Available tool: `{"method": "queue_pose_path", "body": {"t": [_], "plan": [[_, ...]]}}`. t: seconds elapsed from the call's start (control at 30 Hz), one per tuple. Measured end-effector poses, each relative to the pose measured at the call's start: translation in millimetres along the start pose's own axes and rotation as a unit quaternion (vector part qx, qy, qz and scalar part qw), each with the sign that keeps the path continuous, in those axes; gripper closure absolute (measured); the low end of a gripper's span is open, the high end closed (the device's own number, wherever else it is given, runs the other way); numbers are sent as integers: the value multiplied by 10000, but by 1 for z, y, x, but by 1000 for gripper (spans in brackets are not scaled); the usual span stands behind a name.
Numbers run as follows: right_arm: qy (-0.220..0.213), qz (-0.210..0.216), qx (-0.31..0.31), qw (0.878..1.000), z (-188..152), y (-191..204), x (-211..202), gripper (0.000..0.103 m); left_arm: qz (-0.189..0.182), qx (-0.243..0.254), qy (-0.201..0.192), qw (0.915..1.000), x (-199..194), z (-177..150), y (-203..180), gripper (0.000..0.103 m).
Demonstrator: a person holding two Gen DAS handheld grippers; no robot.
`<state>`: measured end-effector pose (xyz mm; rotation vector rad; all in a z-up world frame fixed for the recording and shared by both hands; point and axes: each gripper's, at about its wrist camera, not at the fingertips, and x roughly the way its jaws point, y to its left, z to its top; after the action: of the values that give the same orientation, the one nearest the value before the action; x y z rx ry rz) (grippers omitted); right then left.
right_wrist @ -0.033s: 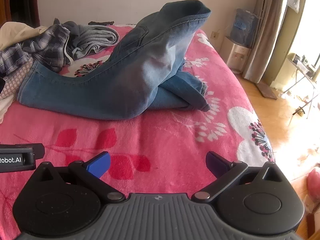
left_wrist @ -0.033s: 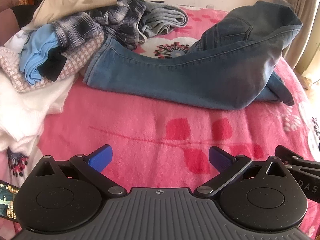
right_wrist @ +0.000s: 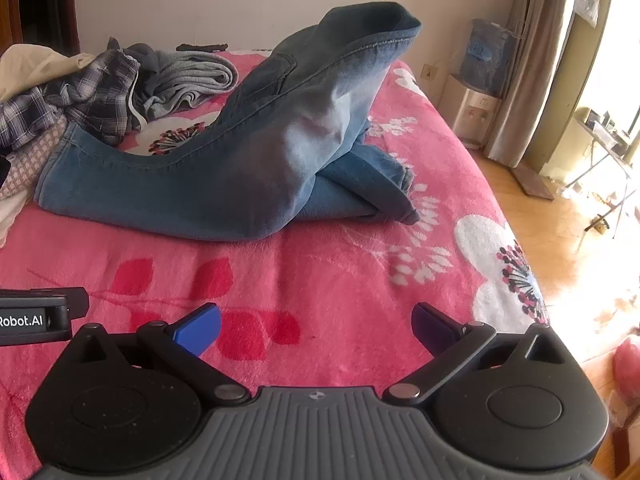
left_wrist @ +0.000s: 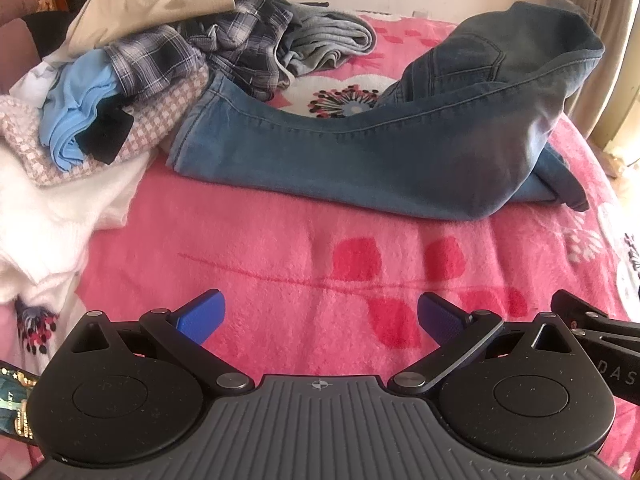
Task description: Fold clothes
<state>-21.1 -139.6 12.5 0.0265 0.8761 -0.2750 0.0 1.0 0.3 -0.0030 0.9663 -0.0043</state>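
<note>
Bed blanket (left_wrist: 280, 232), pink with red leaves and white flowers: the whole scene is being carried on it.

Jeans (left_wrist: 360, 160), blue denim: being displayed crumpled across the middle of the blanket, one leg stretched toward the left, the waist end humped up at the right (right_wrist: 320, 128).

Clothes pile (left_wrist: 132, 80): being kept at the blanket's left far side, plaid, light blue, checked and white pieces heaped together, touching the jeans' leg hem.

Left gripper (left_wrist: 320, 320): being held low over bare blanket, fingers spread wide, nothing between them; "Robot.AI" is being shown on its body in the right wrist view (right_wrist: 36, 316).

Right gripper (right_wrist: 316, 326): being held likewise, wide apart and empty; letters "DAS" are being shown on its side (left_wrist: 616, 376).
</note>
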Motion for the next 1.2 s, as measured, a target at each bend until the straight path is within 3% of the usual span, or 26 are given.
{"method": "queue_pose_path", "body": {"t": [0.47,1.2], "plan": [[-187,-124,-127,9997,-1,6,-9,0,86,-148,47,9998,-3,1,8,1],[-57,-103,12,9999,1,3,-5,0,269,-47,-94,9996,-2,-4,5,1]]}}
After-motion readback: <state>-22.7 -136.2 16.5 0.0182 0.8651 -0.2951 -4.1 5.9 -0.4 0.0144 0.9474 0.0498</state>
